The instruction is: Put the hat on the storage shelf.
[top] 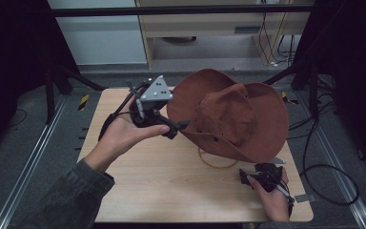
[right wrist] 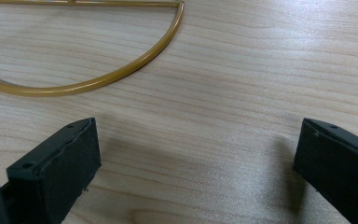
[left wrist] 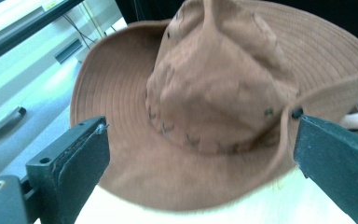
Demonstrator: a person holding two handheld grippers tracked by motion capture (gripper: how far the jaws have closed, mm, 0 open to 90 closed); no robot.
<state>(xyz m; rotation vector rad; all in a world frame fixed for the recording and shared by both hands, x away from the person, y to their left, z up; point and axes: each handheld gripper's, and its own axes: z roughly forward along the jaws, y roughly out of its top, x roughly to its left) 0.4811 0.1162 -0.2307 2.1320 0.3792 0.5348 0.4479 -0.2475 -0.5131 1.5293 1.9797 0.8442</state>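
Right tool, jaws spread, hovers low over the wooden table. Beyond it, a brown wide-brimmed fabric hat faces the left tool, likewise spread.

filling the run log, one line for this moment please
left tongs: open, at hat brim | right tongs: open, over table
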